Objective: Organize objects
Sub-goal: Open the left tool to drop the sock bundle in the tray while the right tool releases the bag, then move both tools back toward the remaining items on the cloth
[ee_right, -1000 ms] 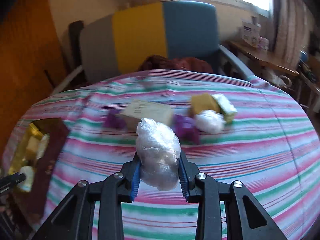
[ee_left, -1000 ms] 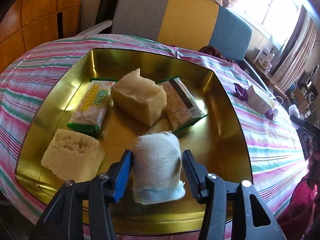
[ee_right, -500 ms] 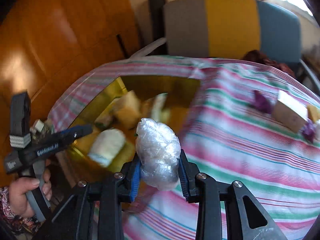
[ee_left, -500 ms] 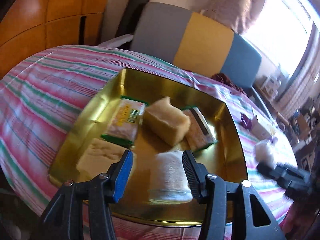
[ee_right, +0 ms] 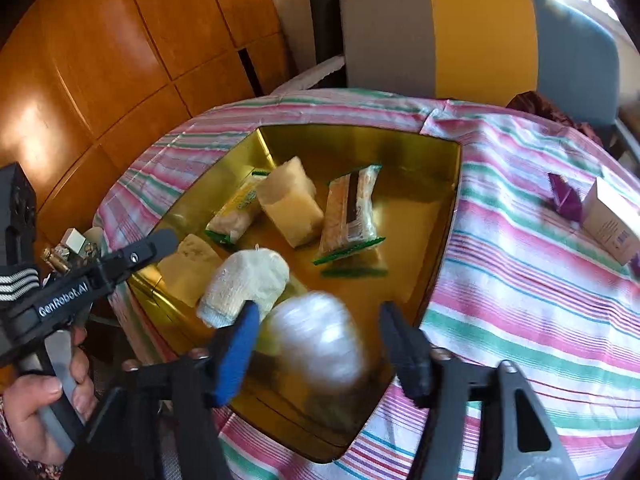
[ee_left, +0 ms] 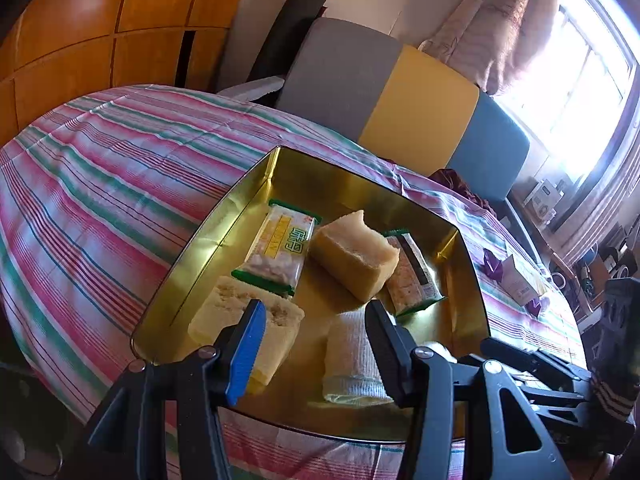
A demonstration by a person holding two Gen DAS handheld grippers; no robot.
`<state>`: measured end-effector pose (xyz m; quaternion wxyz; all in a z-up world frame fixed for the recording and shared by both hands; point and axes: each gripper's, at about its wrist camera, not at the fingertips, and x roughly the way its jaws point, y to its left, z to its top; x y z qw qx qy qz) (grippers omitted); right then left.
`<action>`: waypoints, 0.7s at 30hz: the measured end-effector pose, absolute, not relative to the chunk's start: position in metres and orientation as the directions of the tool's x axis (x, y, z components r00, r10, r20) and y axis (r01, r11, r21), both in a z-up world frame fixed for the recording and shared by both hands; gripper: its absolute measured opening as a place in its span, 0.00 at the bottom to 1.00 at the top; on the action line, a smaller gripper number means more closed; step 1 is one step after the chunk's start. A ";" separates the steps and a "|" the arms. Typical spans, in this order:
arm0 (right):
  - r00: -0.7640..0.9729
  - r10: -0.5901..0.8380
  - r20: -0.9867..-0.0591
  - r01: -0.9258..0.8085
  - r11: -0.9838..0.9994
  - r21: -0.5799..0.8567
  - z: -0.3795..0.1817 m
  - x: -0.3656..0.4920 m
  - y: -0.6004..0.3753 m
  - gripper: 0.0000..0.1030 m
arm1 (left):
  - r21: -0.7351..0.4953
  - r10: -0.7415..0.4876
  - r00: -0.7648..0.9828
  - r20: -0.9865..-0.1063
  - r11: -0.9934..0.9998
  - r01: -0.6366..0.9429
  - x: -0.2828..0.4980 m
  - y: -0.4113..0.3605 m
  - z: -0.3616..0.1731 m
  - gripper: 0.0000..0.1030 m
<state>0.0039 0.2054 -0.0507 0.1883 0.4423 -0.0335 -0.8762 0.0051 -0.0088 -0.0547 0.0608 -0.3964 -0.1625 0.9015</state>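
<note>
A gold tray (ee_left: 352, 192) (ee_right: 456, 200) sits on the striped tablecloth. It holds two green-edged snack packets (ee_left: 280, 256), two pale sponge blocks (ee_left: 356, 260) and a white gauze roll (ee_left: 352, 360) (ee_right: 248, 280). My left gripper (ee_left: 316, 332) (ee_right: 120, 260) hovers open over the tray's near edge, with nothing between its pads. The gauze roll lies in the tray just behind its right finger. My right gripper (ee_right: 318, 320) (ee_left: 520, 364) is over the tray's near corner and its jaws are opening. A blurred, clear-wrapped white ball (ee_right: 316, 340) is loose between them.
A small tan carton (ee_right: 608, 220) and purple wrapped pieces (ee_right: 564, 196) lie on the cloth to the right of the tray. A grey, yellow and blue chair (ee_right: 480, 36) stands behind the table, beside a wooden wall. A hand (ee_right: 36, 400) holds the left gripper's handle.
My right gripper swung left from over the cloth to the tray and released the wrapped ball. My left gripper drew back from the gauze roll, which stays in the tray.
</note>
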 end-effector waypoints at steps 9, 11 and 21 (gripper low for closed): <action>-0.589 -0.362 -0.722 0.248 -0.932 0.265 -0.034 0.012 0.234 0.66 | -0.335 0.255 -0.678 -0.689 -0.942 -0.014 0.008 0.000 -0.053 0.51; -0.598 -0.348 -0.722 0.227 -0.937 0.264 -0.033 0.013 0.242 0.67 | -0.335 0.266 -0.677 -0.687 -0.942 -0.030 0.010 0.006 -0.052 0.51; -0.609 -0.245 -0.754 0.100 -0.967 0.234 -0.040 0.013 0.302 0.67 | -0.274 0.328 -0.652 -0.683 -0.943 -0.188 0.020 0.057 -0.039 0.51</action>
